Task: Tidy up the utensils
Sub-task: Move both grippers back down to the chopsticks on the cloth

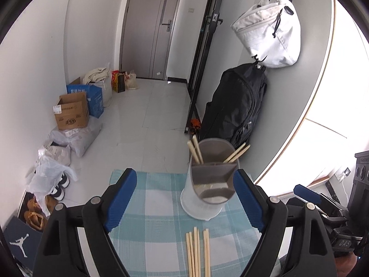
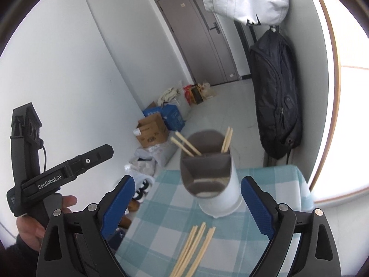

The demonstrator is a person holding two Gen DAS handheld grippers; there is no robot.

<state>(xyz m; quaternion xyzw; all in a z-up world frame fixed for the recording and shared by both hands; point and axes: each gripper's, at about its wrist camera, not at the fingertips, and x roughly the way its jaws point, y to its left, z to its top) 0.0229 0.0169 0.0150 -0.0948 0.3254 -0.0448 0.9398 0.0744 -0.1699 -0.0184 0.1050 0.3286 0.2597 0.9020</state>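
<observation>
A white utensil holder (image 1: 203, 194) (image 2: 219, 189) with a grey divided insert stands on the blue-and-white checked cloth (image 1: 156, 207) (image 2: 166, 212). Two pairs of wooden chopsticks (image 1: 196, 149) (image 2: 184, 144) lean in its back compartments. Several loose chopsticks (image 1: 198, 251) (image 2: 193, 249) lie on the cloth in front of the holder. My left gripper (image 1: 184, 184) is open, nothing between its blue pads, with the loose chopsticks low between its fingers. My right gripper (image 2: 188, 191) is also open and empty, above the same chopsticks. A hand (image 2: 34, 224) holds the left gripper's body at the right wrist view's left edge.
The small table ends just behind the holder; the tiled floor (image 1: 147, 120) lies beyond. Cardboard boxes (image 1: 72, 112) and plastic bags (image 1: 48, 175) line the left wall. A black backpack (image 1: 237, 106) and a white bag (image 1: 269, 32) hang on the right wall.
</observation>
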